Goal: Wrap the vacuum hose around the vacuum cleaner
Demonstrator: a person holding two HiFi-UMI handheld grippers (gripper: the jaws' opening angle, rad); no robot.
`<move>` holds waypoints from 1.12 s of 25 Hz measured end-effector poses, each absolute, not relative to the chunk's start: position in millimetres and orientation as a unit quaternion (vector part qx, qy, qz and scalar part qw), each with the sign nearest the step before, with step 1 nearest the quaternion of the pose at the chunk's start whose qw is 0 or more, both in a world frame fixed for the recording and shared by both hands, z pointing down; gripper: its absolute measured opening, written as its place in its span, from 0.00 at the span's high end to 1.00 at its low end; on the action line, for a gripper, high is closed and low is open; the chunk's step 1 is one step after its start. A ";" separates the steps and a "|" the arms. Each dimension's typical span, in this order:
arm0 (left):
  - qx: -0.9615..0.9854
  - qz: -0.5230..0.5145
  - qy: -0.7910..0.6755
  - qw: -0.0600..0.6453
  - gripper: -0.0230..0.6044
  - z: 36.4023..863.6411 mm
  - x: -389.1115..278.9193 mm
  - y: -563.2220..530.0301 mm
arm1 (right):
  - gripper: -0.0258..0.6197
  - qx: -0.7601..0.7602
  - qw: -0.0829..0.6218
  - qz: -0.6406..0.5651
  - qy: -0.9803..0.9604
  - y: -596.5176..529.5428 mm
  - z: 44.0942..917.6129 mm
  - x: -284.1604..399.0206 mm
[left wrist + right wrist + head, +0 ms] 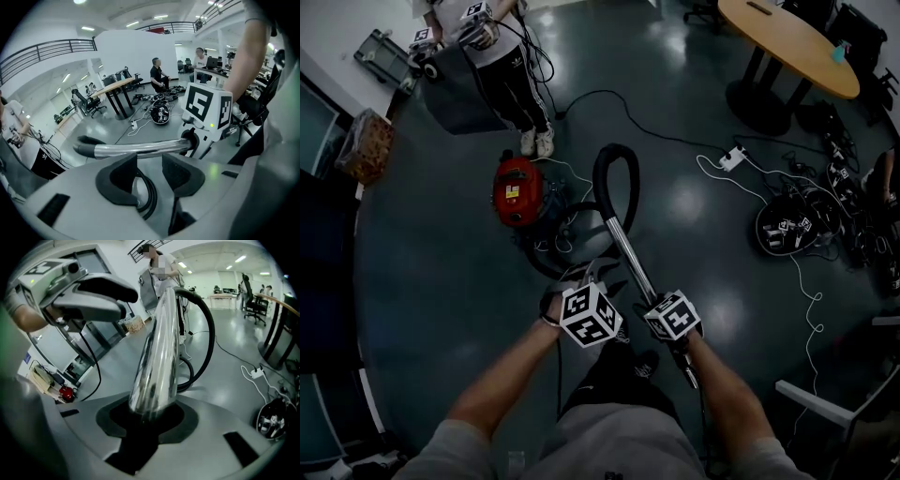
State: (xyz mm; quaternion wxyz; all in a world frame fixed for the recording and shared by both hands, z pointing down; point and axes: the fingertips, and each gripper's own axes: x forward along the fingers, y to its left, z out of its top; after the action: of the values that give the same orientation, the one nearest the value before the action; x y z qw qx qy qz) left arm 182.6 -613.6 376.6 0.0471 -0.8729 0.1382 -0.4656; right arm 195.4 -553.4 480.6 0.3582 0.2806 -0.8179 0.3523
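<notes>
The red vacuum cleaner (517,191) stands on the dark floor, ahead and to the left of me. Its black hose (614,155) arches up from it to a chrome wand (630,253). My right gripper (651,297) is shut on the wand (157,348), which runs out from between its jaws (149,416). My left gripper (585,274) hovers just left of the wand with its jaws apart (150,161) and nothing pressed between the pads. Through the gap, loops of black hose (149,192) show on the floor below. The wand (140,149) crosses just beyond the left jaws.
A person (511,75) holding grippers stands behind the vacuum. A round wooden table (787,42) is at the back right, with a power strip (733,157), a white cord and a heap of cables (787,230) on the floor. A chair (825,403) is near right.
</notes>
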 end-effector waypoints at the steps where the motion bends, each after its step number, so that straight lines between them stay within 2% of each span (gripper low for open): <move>1: -0.873 -0.466 0.133 0.052 0.71 379.0 183.3 -622.9 | 0.77 0.275 0.372 0.347 -0.816 -557.3 484.6 196.2; 10: -0.872 -0.474 0.111 0.055 0.70 415.1 177.9 -678.1 | 0.79 0.222 0.465 0.268 -0.814 -601.2 512.2 205.5; 13: -0.868 -0.477 0.128 0.045 0.62 428.4 174.1 -689.7 | 0.79 0.201 0.495 0.239 -0.811 -608.0 522.3 213.9; 22: -0.852 -0.492 0.168 -0.052 0.61 472.3 196.1 -690.9 | 0.80 0.110 0.574 0.137 -0.800 -626.5 549.5 269.5; 28: -0.829 -0.504 0.218 -0.107 0.61 517.5 228.3 -687.6 | 0.80 0.039 0.595 0.051 -0.801 -651.4 580.2 318.3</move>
State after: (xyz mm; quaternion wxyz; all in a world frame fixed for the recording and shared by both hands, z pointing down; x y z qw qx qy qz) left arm 228.3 -687.6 517.5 -0.1072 -0.8288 0.2182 -0.5040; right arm 318.3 -651.4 580.2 0.5952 0.0391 -0.8010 0.0513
